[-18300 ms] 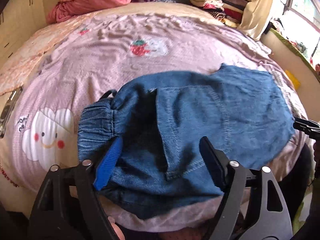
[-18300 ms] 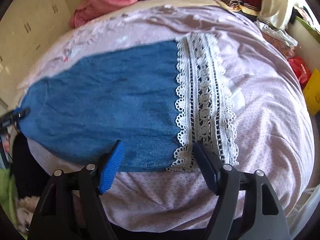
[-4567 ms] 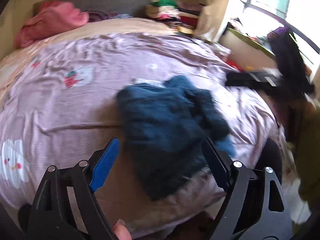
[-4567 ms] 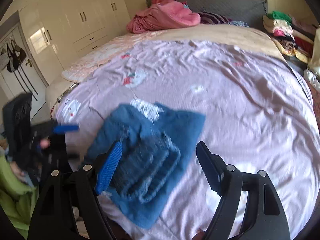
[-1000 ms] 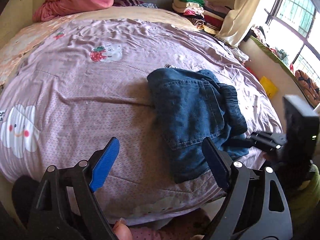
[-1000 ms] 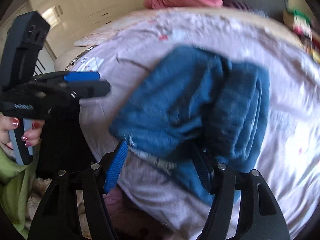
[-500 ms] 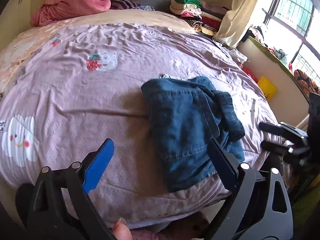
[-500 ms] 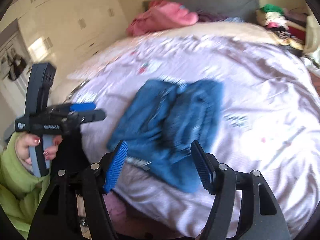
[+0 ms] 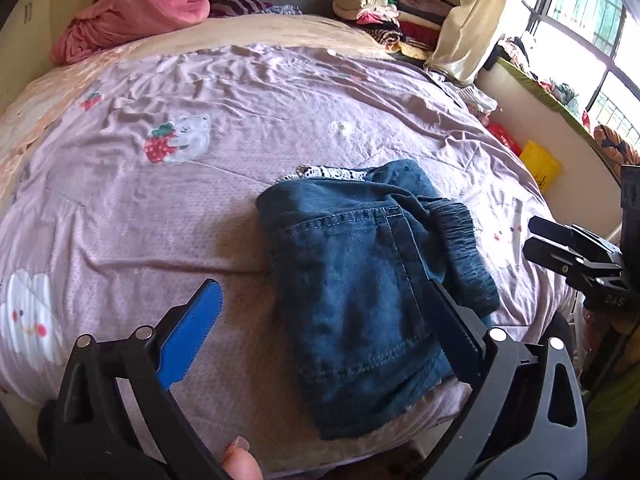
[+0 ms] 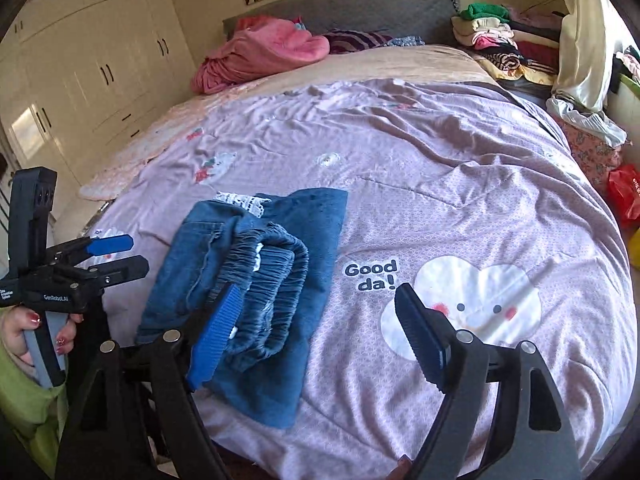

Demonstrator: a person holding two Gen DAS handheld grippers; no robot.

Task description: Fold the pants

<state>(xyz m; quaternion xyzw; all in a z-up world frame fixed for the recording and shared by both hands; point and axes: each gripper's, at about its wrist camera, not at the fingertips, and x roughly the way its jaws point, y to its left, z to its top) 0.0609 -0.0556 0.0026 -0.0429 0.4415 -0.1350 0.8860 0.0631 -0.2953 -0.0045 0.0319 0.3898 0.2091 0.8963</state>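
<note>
The blue denim pants (image 9: 360, 280) lie folded into a compact bundle near the front edge of the bed, back pocket up, elastic waistband (image 9: 464, 256) on the right side and white lace trim (image 9: 324, 172) peeking out at the far end. They also show in the right wrist view (image 10: 256, 280). My left gripper (image 9: 320, 316) is open and empty, held above the bed just left of the bundle. My right gripper (image 10: 316, 320) is open and empty, off to the bundle's right. Each gripper shows in the other's view: the right (image 9: 560, 248), the left (image 10: 108, 256).
The bed has a pink-purple cartoon sheet (image 9: 160, 184). A pink blanket (image 9: 132, 12) lies at the headboard. A stack of folded clothes (image 9: 380, 16) sits at the far right corner. White wardrobes (image 10: 80, 60) stand left; a window ledge (image 9: 560, 100) runs right.
My right gripper has let go of the pants and pulled back and up. The folded bundle now rests still on the bed. My left gripper has stayed open, shifting slightly.
</note>
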